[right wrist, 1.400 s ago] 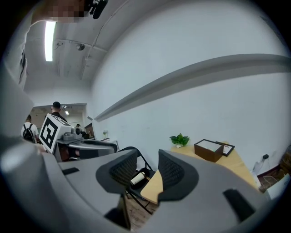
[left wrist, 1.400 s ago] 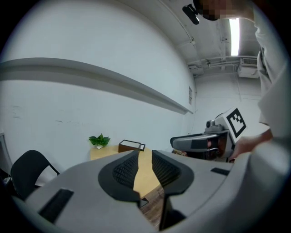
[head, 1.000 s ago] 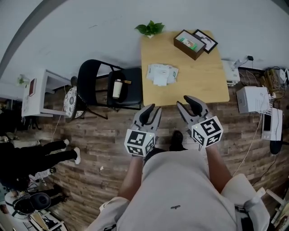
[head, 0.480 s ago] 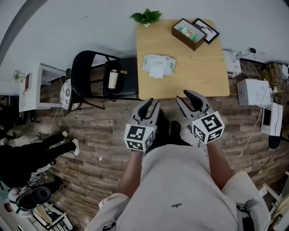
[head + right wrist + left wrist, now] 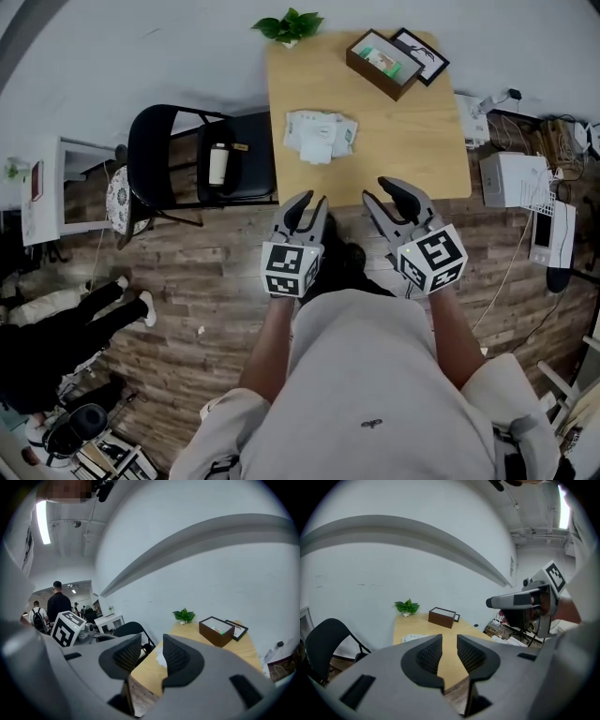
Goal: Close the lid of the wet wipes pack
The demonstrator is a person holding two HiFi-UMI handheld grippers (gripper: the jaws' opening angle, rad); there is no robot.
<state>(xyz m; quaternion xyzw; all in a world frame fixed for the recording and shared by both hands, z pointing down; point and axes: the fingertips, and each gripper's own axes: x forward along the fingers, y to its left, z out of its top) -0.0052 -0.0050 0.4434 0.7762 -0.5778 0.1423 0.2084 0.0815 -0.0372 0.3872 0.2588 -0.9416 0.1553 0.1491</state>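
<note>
The white wet wipes pack (image 5: 319, 136) lies on the wooden table (image 5: 412, 150), left of its middle; its lid looks raised, but the detail is too small to be sure. Both grippers hover over the floor at the table's near edge, well short of the pack. My left gripper (image 5: 307, 204) is open with nothing between its jaws. My right gripper (image 5: 384, 193) is open and empty too. In the left gripper view the pack (image 5: 412, 638) shows just left of the gripper (image 5: 449, 641). In the right gripper view the pack (image 5: 160, 658) shows between the jaws of the gripper (image 5: 152, 651), far off.
A brown box (image 5: 380, 64), a picture frame (image 5: 420, 56) and a potted plant (image 5: 286, 23) stand at the table's far side. A black chair (image 5: 202, 164) holding a bottle (image 5: 217, 164) stands left of the table. White devices (image 5: 511, 178) and cables lie on the right. A person's legs (image 5: 66, 323) show at far left.
The table has drifted left and grown slightly in the head view as I come closer. Both grippers stay open, level with its near edge.
</note>
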